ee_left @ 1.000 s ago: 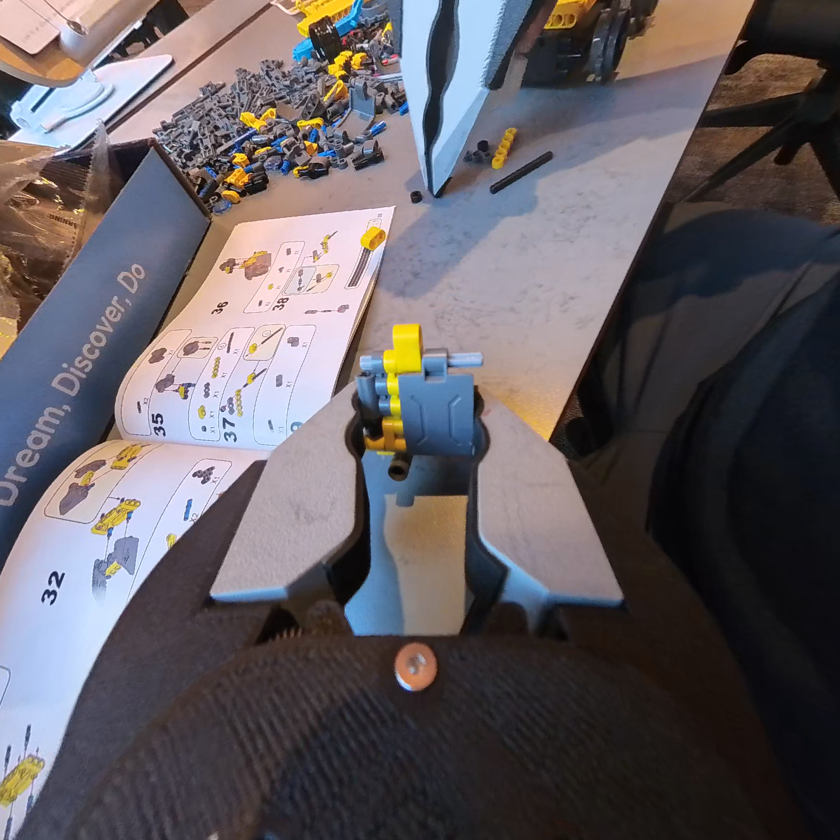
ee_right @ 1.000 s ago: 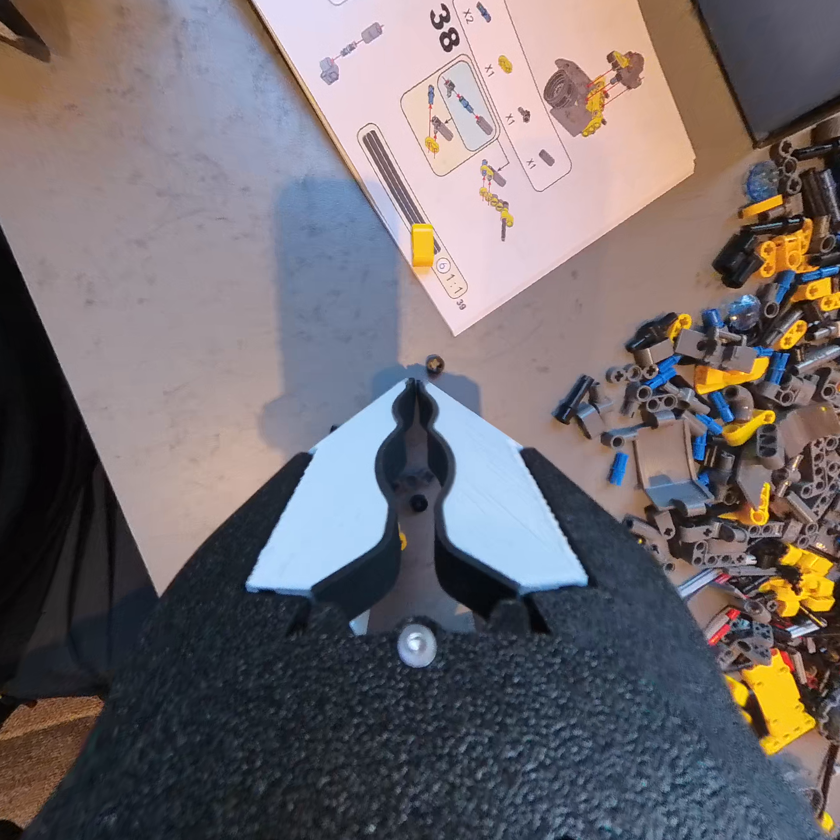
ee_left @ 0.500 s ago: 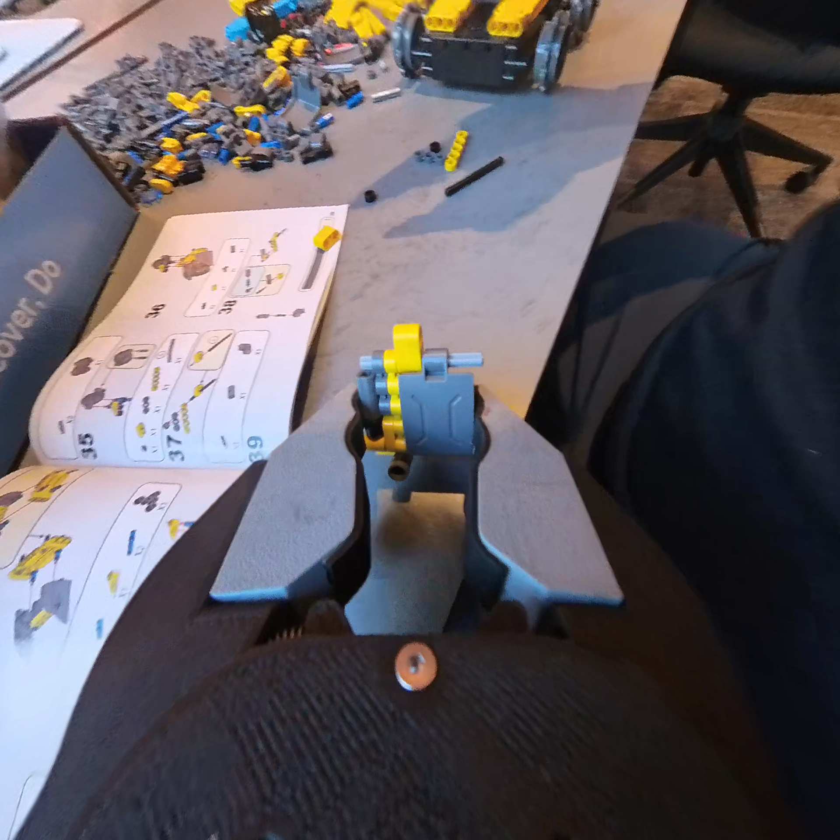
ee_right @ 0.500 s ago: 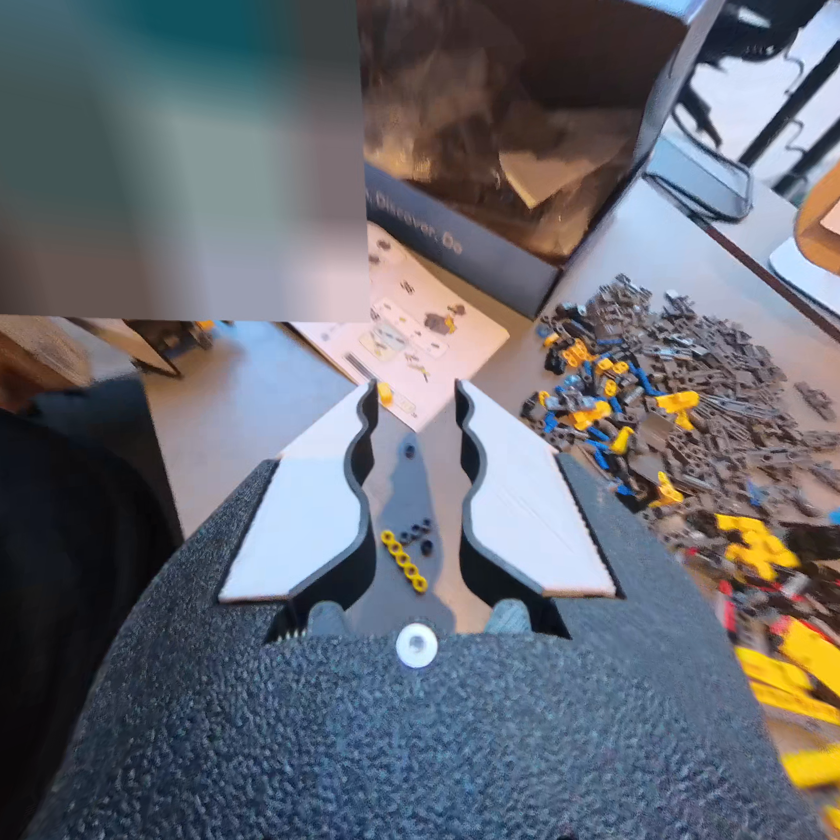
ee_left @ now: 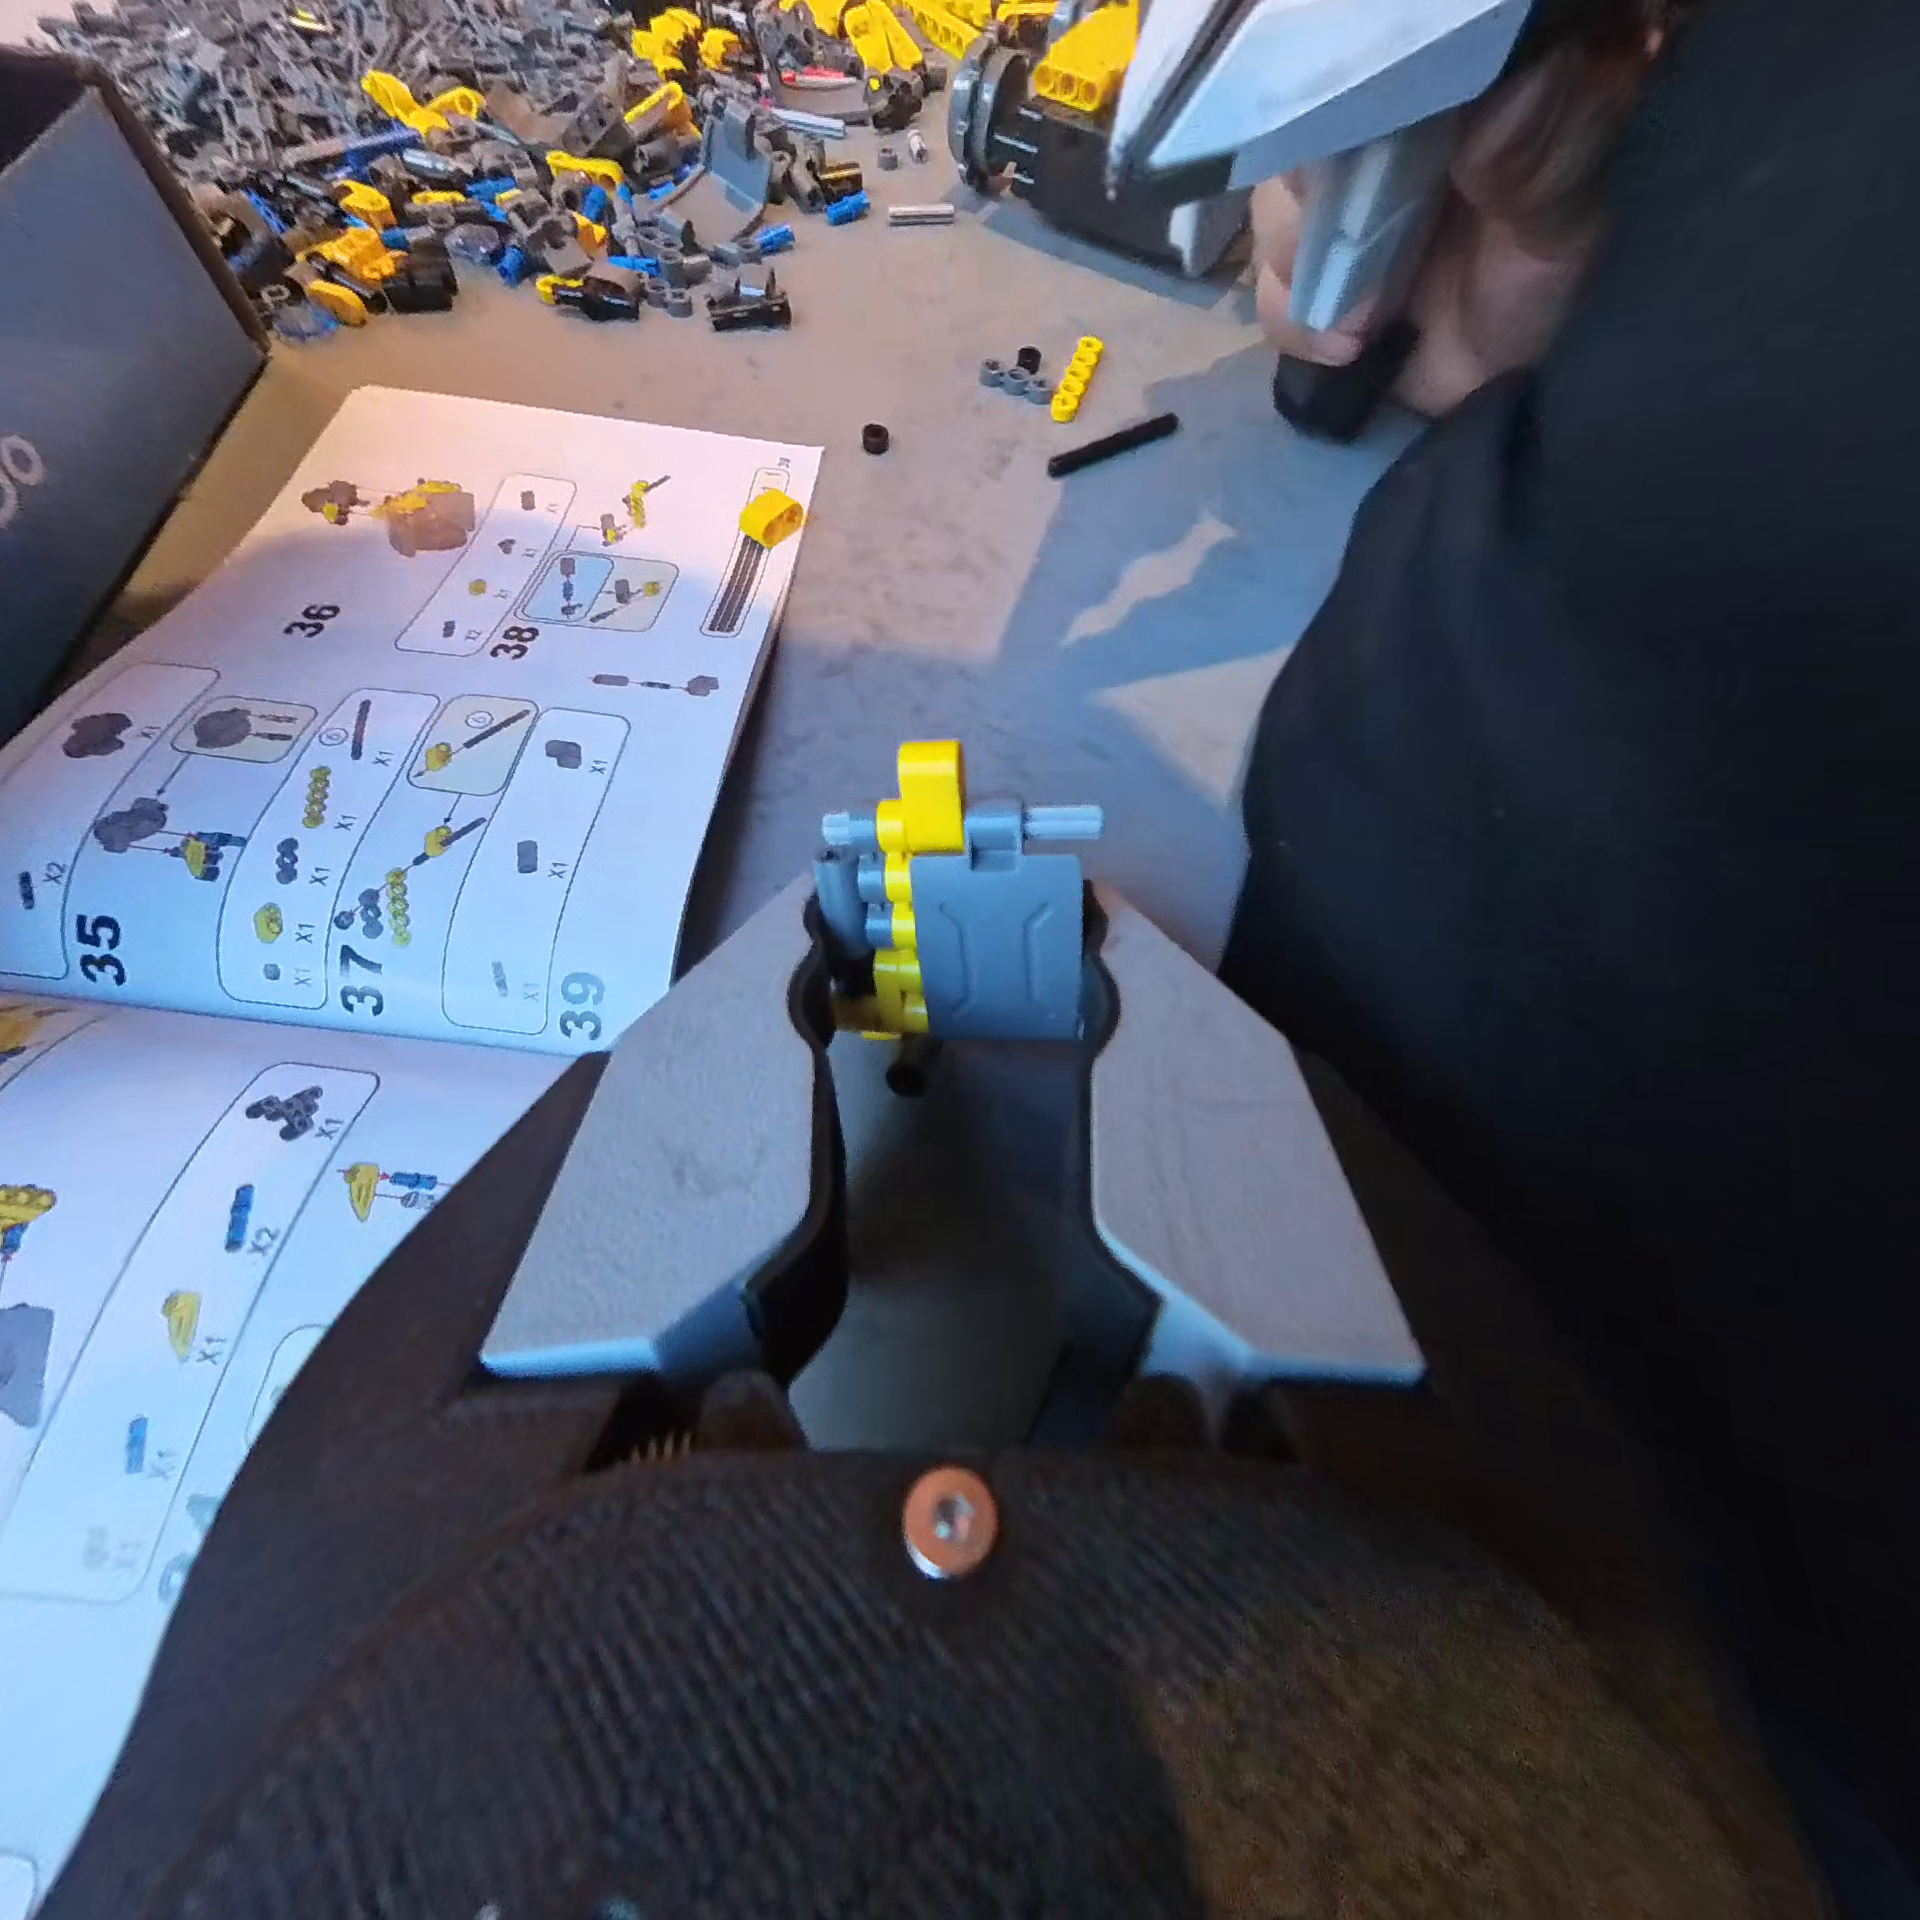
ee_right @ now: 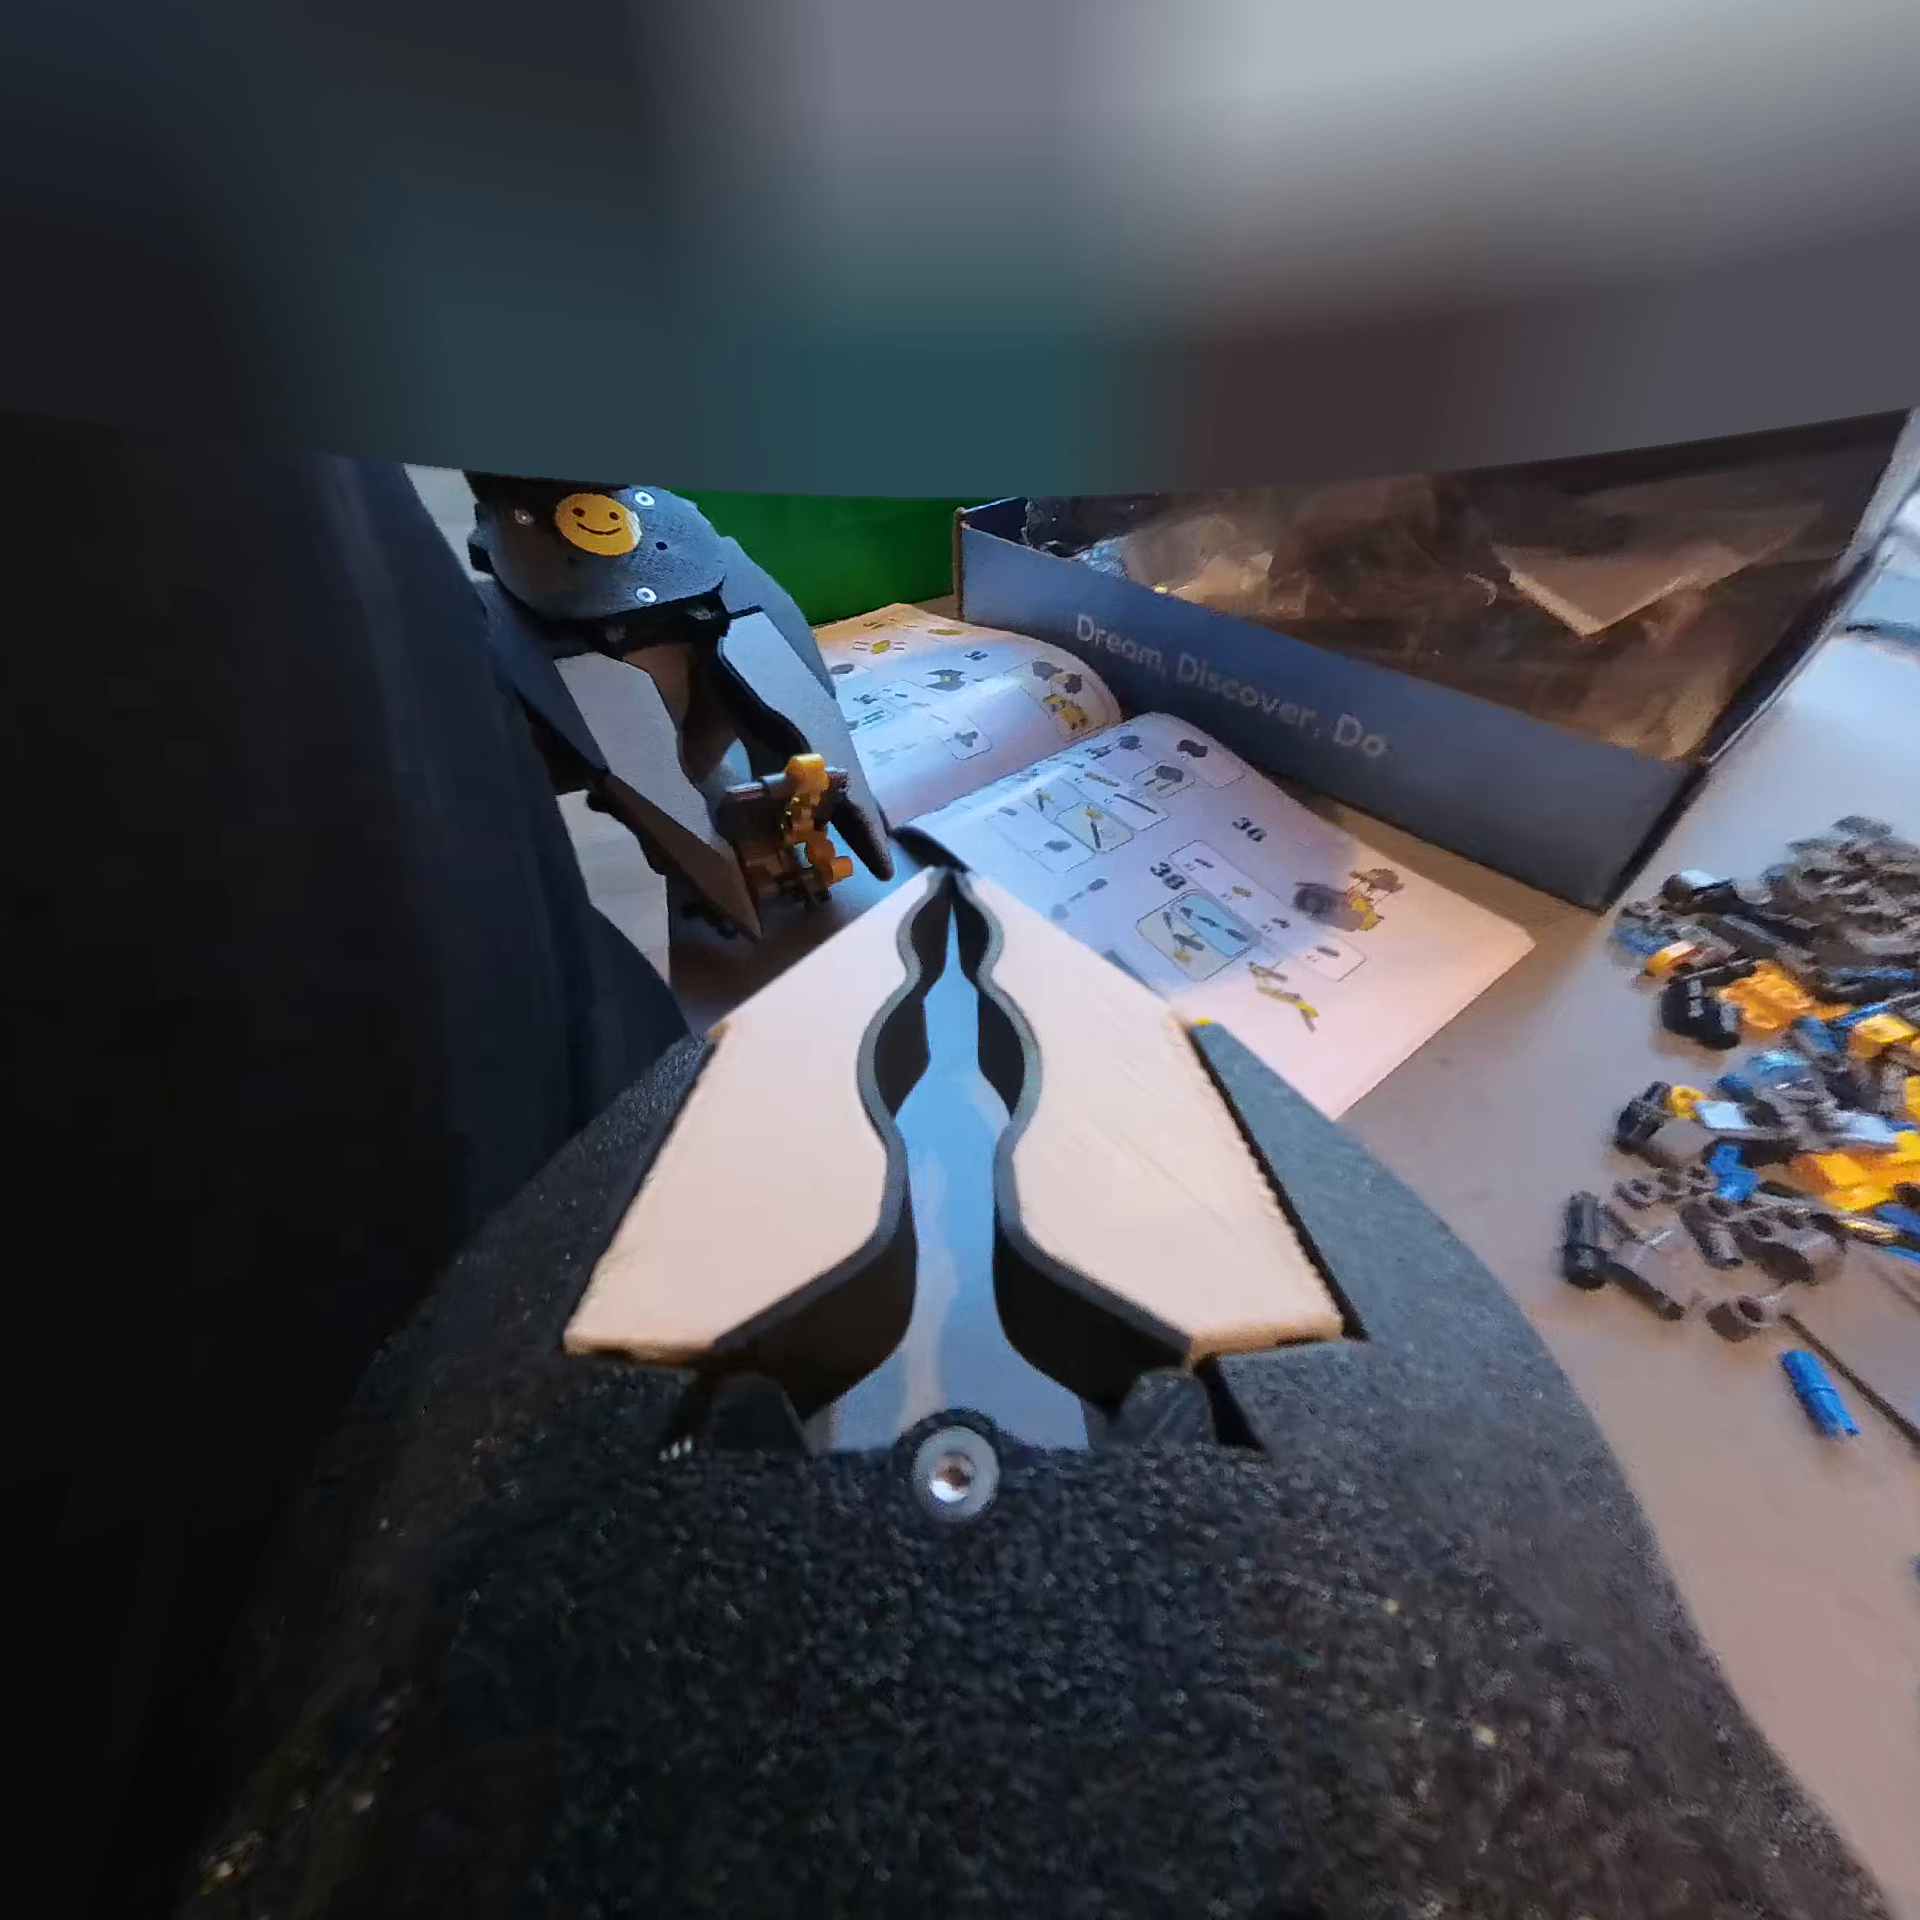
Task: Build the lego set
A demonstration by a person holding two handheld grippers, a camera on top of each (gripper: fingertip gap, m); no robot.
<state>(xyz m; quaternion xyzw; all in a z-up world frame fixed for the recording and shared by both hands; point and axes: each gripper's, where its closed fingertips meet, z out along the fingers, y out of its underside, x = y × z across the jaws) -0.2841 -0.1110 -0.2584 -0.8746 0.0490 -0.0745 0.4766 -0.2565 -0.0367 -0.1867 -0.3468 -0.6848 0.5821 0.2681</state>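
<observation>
My left gripper [ee_left: 951,925] is shut on a small grey and yellow brick assembly [ee_left: 987,935] and holds it above the near table edge, beside the open instruction booklet [ee_left: 416,727]. My right gripper [ee_right: 951,883] has its tips together with nothing between them. It points at the left gripper [ee_right: 810,888] and the assembly [ee_right: 784,821], a short way from them. The right gripper also shows in the left wrist view [ee_left: 1299,104], held up by a hand. On the table [ee_left: 935,582] lie a yellow beam [ee_left: 1075,364], a black axle [ee_left: 1112,445] and a black bush [ee_left: 876,438].
A big pile of loose grey, yellow and blue pieces [ee_left: 520,187] lies beyond the booklet. A part-built yellow and black vehicle [ee_left: 1070,114] stands at the back. A dark blue box [ee_right: 1351,707] stands behind the booklet [ee_right: 1195,862]. A person's dark clothing fills the right. The gap from one gripper's tips to the other's is roughly 11 cm. My right tips are roughly 12 cm from the black axle [ee_left: 1112,445].
The right gripper lifted off the table by the black bush, opened, swung round toward the left gripper and closed again. The left gripper kept its hold on the assembly.
</observation>
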